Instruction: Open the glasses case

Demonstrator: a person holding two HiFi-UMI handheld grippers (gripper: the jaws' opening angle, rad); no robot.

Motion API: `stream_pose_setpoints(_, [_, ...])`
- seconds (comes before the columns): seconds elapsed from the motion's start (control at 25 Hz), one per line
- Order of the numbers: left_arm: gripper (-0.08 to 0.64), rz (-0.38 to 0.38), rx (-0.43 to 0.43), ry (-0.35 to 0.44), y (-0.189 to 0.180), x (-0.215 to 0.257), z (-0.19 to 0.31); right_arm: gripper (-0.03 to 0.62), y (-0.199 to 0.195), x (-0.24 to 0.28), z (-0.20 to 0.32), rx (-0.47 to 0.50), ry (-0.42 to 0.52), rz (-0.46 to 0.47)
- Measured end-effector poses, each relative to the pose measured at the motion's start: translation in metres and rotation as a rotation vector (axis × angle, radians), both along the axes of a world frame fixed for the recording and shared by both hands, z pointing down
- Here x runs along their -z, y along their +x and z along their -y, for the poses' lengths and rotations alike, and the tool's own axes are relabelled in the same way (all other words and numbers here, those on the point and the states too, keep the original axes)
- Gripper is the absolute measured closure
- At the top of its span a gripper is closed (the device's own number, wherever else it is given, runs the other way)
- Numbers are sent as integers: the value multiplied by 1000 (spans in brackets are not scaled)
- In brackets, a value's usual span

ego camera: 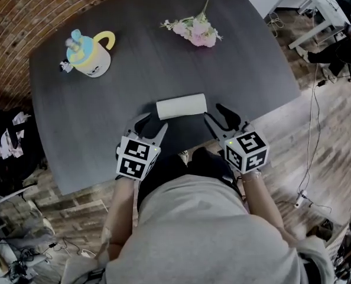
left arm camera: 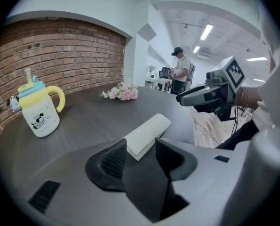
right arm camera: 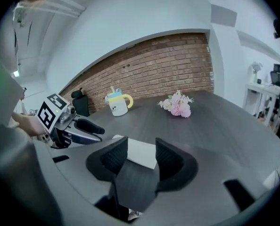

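Note:
A white closed glasses case (ego camera: 181, 106) lies on the dark grey table (ego camera: 252, 70) near its front edge. My left gripper (ego camera: 149, 126) is open just short of the case's left end. In the left gripper view that end of the case (left arm camera: 147, 134) shows in the gap between the spread jaws, with neither pad pressing on it. My right gripper (ego camera: 217, 115) is open beside the case's right end. In the right gripper view the case (right arm camera: 141, 153) sits just beyond the gap between the jaws, untouched. Each gripper view shows the other gripper across the case: right gripper (left arm camera: 203, 95), left gripper (right arm camera: 81, 125).
A white mug with a yellow handle and a blue lid (ego camera: 91, 55) stands at the table's far left. A bunch of pink flowers (ego camera: 194, 31) lies at the far middle. White desks and cables (ego camera: 317, 16) fill the room to the right, where a person (left arm camera: 180, 72) stands.

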State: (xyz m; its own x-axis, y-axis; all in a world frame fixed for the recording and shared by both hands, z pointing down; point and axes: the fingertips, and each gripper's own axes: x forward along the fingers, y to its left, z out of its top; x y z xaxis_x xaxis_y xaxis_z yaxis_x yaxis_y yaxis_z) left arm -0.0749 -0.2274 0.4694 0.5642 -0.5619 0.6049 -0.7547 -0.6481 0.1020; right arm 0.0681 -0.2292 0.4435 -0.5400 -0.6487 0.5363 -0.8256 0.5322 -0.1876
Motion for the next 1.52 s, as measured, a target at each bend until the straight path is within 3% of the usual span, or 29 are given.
stream_pose_setpoints(0.32, [360,20,23,-48,-6,-35,3,402,3,-44,-4,22,-67,-121])
stream_pose_setpoints(0.56, [367,76,23,49,-4,-36,14,395,-7,-59,4,82,-47,-222])
stream_pose_setpoints(1.0, [381,93,-30,52,4,-42,15,376,-17,-75,9,159,10,-415])
stream_pose_setpoints(1.24, [387,118,-44,94,6,-36,17,361,-15,-69,11,170,48,-442])
stream_pose_setpoints(1.4, [413,154,-87,156,11,-27,19,429,-19,-61,12,203,82,-431])
stream_pose_setpoints(1.52, [425,143,-100,171,12,-23,21,433,-21,-56,15,217,91,-408])
